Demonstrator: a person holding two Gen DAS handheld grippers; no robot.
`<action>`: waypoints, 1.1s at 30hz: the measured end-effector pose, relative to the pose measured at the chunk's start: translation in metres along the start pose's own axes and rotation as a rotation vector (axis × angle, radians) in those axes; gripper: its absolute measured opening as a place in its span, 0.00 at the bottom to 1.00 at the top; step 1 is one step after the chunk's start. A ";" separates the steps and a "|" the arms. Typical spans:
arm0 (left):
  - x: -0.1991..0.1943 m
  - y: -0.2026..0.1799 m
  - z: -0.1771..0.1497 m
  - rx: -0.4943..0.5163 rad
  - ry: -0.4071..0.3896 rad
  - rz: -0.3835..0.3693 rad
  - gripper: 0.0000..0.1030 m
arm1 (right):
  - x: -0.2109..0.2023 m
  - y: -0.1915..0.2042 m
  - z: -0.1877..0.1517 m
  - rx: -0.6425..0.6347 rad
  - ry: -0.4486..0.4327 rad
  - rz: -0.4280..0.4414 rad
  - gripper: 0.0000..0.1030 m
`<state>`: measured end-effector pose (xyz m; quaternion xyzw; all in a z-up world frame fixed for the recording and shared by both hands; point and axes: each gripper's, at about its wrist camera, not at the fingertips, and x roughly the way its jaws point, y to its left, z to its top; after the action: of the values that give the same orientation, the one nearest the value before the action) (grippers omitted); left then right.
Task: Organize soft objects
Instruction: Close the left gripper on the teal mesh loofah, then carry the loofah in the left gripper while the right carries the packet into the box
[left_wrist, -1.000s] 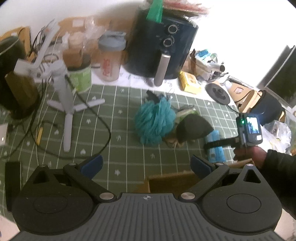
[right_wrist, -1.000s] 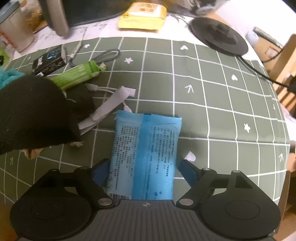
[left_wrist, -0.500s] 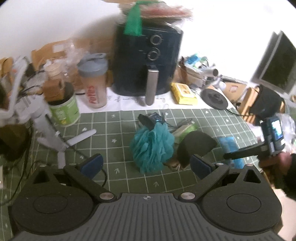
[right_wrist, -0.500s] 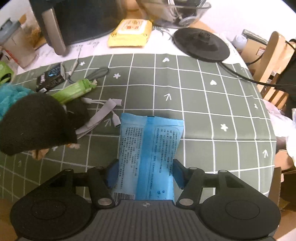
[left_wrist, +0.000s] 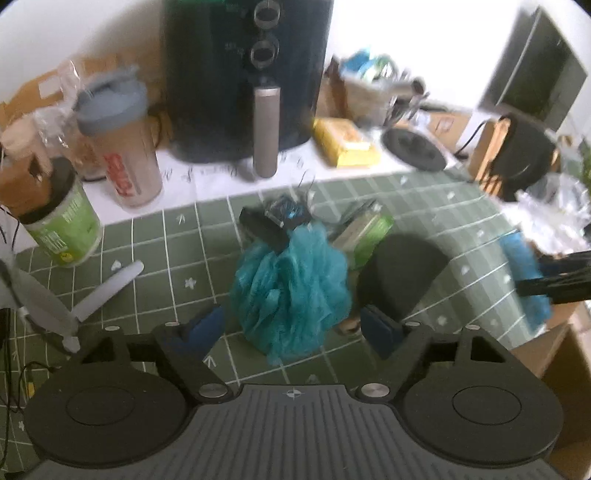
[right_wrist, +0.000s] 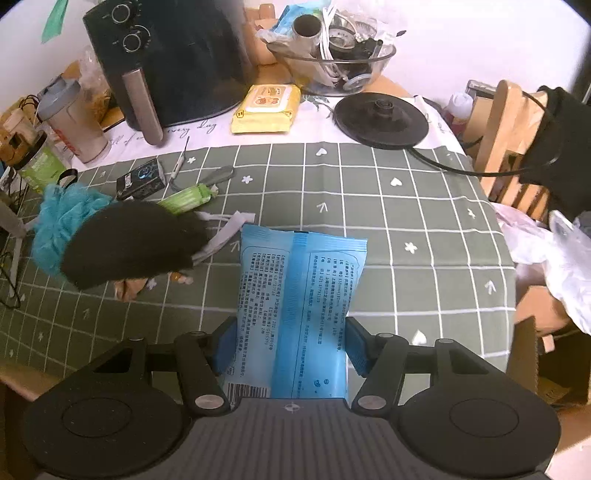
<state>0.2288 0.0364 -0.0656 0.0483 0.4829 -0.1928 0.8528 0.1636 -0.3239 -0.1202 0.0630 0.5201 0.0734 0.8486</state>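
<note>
A teal mesh bath puff (left_wrist: 291, 284) lies on the green checked cloth (left_wrist: 155, 295). My left gripper (left_wrist: 291, 326) reaches down around it. Its jaws are closing with the puff between them, and the blue pads stand just clear of the mesh. Right of the puff lies a black soft pad (left_wrist: 399, 273). My right gripper (right_wrist: 290, 347) is shut on a blue soft packet (right_wrist: 299, 295) and holds it above the cloth; that gripper (left_wrist: 554, 282) and packet (left_wrist: 521, 266) also show at the right edge of the left wrist view. The puff (right_wrist: 62, 218) and black pad (right_wrist: 125, 243) lie to the packet's left.
Behind the cloth stand a black air fryer (left_wrist: 243, 74), a shaker bottle (left_wrist: 122, 144), a green can (left_wrist: 62, 225), a yellow wipes pack (right_wrist: 266, 107) and a kettle base (right_wrist: 380, 118). A green packet (right_wrist: 188, 195) and a small black box (right_wrist: 142, 177) lie by the puff. A cardboard box (right_wrist: 532, 343) sits off the table's right edge.
My left gripper came down and closer until its fingers flank the teal puff, and its jaws narrowed. My right gripper closed on the blue packet and lifted it off the cloth.
</note>
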 end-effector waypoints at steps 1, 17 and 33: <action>0.006 0.001 0.001 0.007 0.007 -0.001 0.79 | -0.005 0.000 -0.002 0.008 -0.002 0.003 0.61; 0.050 0.024 0.007 -0.101 0.073 -0.042 0.17 | -0.058 -0.003 -0.033 0.106 -0.059 0.034 0.61; -0.010 0.011 0.008 -0.106 -0.066 -0.049 0.15 | -0.094 0.009 -0.030 0.029 -0.112 0.095 0.61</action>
<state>0.2345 0.0477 -0.0541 -0.0153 0.4651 -0.1894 0.8646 0.0940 -0.3314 -0.0504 0.1038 0.4690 0.1025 0.8710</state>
